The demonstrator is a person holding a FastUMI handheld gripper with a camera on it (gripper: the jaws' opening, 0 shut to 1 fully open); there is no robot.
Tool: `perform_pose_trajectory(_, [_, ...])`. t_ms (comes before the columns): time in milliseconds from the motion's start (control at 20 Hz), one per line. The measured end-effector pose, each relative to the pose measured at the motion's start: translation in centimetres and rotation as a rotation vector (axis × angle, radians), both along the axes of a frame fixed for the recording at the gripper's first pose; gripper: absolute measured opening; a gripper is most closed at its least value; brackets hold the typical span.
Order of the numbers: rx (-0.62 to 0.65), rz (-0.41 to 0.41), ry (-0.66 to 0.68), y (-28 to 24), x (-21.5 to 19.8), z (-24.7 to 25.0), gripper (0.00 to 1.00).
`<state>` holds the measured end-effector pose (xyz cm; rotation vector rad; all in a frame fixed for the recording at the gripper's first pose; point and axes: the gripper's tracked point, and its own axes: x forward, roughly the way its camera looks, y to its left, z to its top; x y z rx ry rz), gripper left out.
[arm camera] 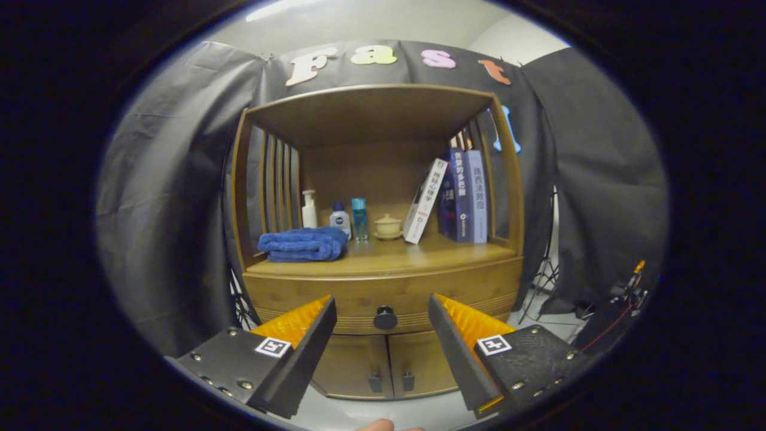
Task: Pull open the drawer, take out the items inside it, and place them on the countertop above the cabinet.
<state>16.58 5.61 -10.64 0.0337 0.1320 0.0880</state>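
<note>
A wooden cabinet stands ahead of me. Its drawer [359, 296] is closed, with a round dark knob [385, 318] at its middle. The countertop [395, 254] lies above the drawer, under an open shelf bay. My gripper [382, 306] is open, some way short of the cabinet, and the knob shows in the gap between the two fingers. Nothing is held. The drawer's contents are hidden.
On the countertop lie a folded blue towel [304, 244] at the left, a pump bottle [309, 209], two small bottles [349, 219], a lidded cup [388, 227] and several books [461, 196] at the right. Two lower doors [386, 364] sit under the drawer. A tripod stands to the right.
</note>
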Motion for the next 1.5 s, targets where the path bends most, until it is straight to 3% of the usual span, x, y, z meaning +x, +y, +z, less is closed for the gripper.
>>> perform_pose_trajectory(250, [-0.007, 0.01, 0.152, 1.3, 6.6, -6.8, 0.97])
perform_pose_trajectory(450, [-0.022, 0.002, 0.24, 1.2, 9.8, -10.3, 0.81])
perform_pose_trajectory(700, [-0.028, -0.012, 0.248, 0.5, 10.6, -10.9, 0.5])
perform_pose_trajectory(900, [-0.042, 0.0, 0.244, 0.5, 10.6, -11.0, 0.5])
perform_pose_trajectory(1100, [0.037, -0.019, 0.193, 0.4, 10.7, -10.9, 0.34])
perform_pose_trajectory(1300, [0.009, -0.027, 0.203, 0.7, 10.0, -10.8, 0.28])
perform_pose_trajectory(1500, [0.01, -0.044, 0.203, 0.5, 7.5, -10.7, 0.27])
